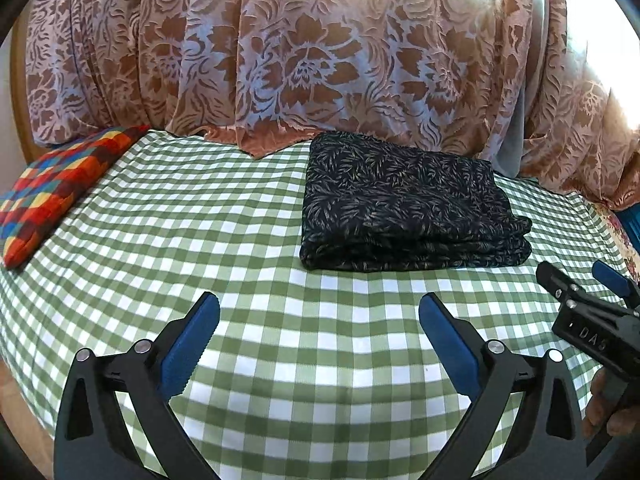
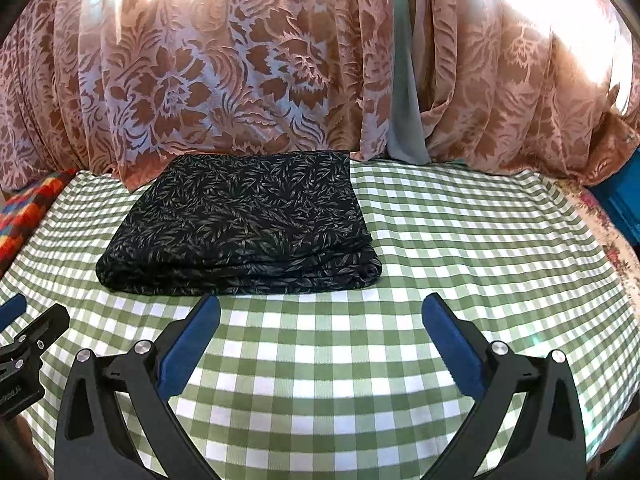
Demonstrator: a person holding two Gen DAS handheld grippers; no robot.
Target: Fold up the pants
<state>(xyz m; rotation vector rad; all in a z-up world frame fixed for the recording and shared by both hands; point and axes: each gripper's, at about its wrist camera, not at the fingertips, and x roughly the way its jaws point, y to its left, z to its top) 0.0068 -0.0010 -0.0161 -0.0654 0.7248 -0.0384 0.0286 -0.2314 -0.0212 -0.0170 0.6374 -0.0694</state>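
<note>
Lying as a compact stack of layers, the dark leaf-print pants (image 1: 408, 204) sit toward the far side of the green-and-white checked bedsheet (image 1: 248, 240), close under the hem of the floral curtain (image 1: 304, 60). The bundle looks finished: its edges line up, several layers show along the near side, and nothing trails loose, so the folding seems to be done or nearly so.

Both tools hang short of it, well apart from the cloth. The left gripper (image 1: 320, 332) has its jaws spread wide with nothing between the blue pads but bare check fabric. The right gripper (image 2: 320, 332) stands the same way, wide and empty, and shows at the right edge of the left wrist view with fingers of the person's hand (image 1: 604, 412) beneath it. That stance fits letting go and standing clear, so the stack is not dragged out of shape.

The pants form a rough rectangle whose long axis runs across the bed, roughly side to side as both cameras look at it, with the stacked edges facing the grippers and the flat top sloping back toward the curtain. Which end is waistband I cannot tell.

A multicoloured patchwork cushion (image 1: 60, 192) rests at the left of the bed, well apart from the pants.
</note>
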